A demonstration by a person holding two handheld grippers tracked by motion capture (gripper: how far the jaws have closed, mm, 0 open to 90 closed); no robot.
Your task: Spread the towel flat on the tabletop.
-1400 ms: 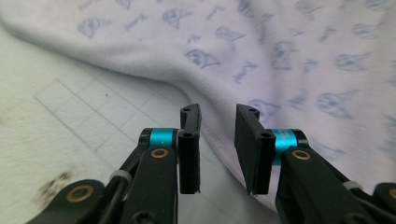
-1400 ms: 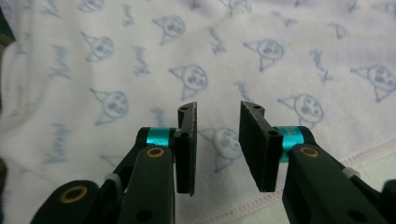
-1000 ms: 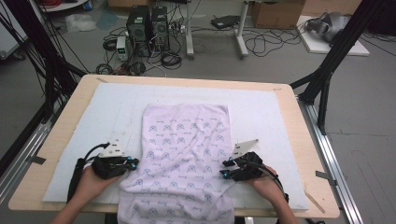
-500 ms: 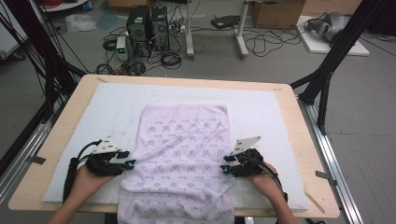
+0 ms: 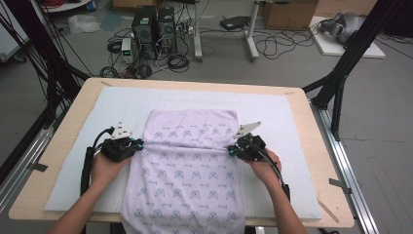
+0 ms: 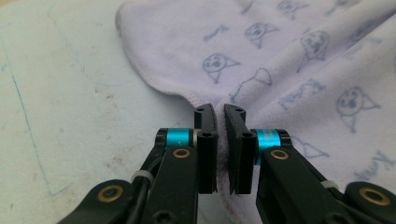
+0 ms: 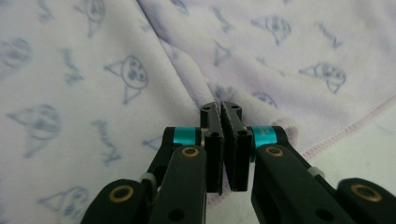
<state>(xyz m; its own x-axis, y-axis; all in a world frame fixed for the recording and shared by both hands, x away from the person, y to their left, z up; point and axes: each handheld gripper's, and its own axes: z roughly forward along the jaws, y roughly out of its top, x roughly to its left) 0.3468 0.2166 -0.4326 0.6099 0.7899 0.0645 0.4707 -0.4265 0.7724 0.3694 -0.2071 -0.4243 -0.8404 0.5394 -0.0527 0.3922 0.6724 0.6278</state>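
Observation:
A lavender towel (image 5: 187, 180) printed with cat faces lies flat on the pale blue mat (image 5: 292, 117), its near end hanging over the table's front edge. My left gripper (image 5: 140, 145) sits at the towel's left side, halfway along; its jaws have just been closing and now pinch the hemmed edge (image 6: 154, 84). In the left gripper view the left gripper (image 6: 220, 114) has cloth pressed between its pads. My right gripper (image 5: 229, 151) holds the opposite side; its jaws have just closed too. In the right gripper view the right gripper (image 7: 220, 109) grips a raised fold of towel (image 7: 93, 70). A crease runs across the towel between them.
The mat covers most of a wooden table (image 5: 63, 131). Black frame posts (image 5: 341, 83) stand at the table's right and left. On the floor behind are computer towers (image 5: 153, 22) and loose cables.
Both hands have slid away from the front edge, along the towel's sides to its middle. Both sets of jaws have closed on the edges, and a crease has formed between them.

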